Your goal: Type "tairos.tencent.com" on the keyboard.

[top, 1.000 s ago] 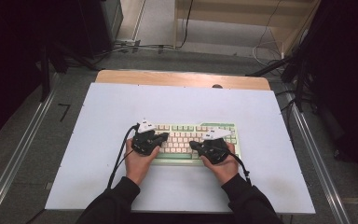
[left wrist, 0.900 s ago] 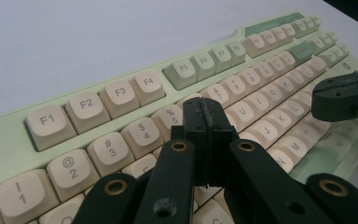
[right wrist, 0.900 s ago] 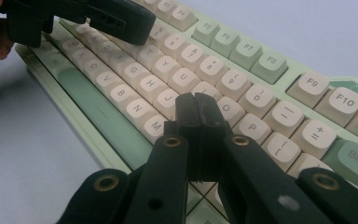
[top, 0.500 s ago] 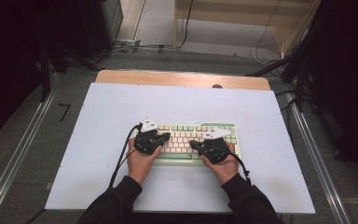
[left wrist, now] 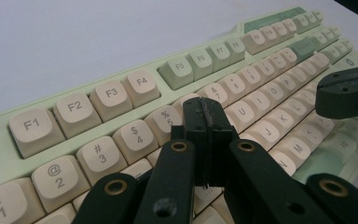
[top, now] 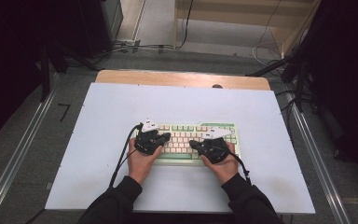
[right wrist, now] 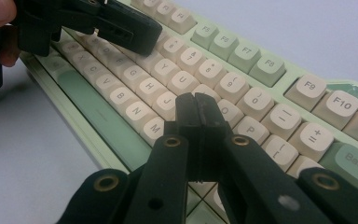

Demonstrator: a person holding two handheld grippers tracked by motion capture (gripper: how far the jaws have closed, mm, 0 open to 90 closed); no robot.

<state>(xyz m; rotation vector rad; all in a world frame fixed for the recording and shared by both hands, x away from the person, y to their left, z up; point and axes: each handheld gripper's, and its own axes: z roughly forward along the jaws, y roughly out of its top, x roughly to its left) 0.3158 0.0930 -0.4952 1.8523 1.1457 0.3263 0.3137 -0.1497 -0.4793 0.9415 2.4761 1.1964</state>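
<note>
Since both pairs of tongs are pinched fully shut on nothing, each works as a single blunt poker over the pale green, cream-keyed plastic keyboard (top: pixel 186 144), which lies flat near the middle of the white bench (top: pixel 98 116), its long side facing the person. The left tongs (left wrist: pixel 204 114) hover just above the number row, around the 5 and 6 keys; the right tongs (right wrist: pixel 196 108) hang over the right-hand letter keys near K and L. Whether either tip actually touches a keycap I cannot tell.

By its look the keyboard is a rigid, fairly weighty slab that probably stays put under a light press. Its keycaps are smooth, hard and slightly dished, so a closed tip should land in the centre of one cap; off-centre it could slip into the gap or catch a neighbour. To shift the whole board, the bare green case edges at the short ends offer the safest hold, not the caps, which may pull off.

Compared with the earlier high view, nothing differs: hands, tongs and keyboard sit in the same places.
</note>
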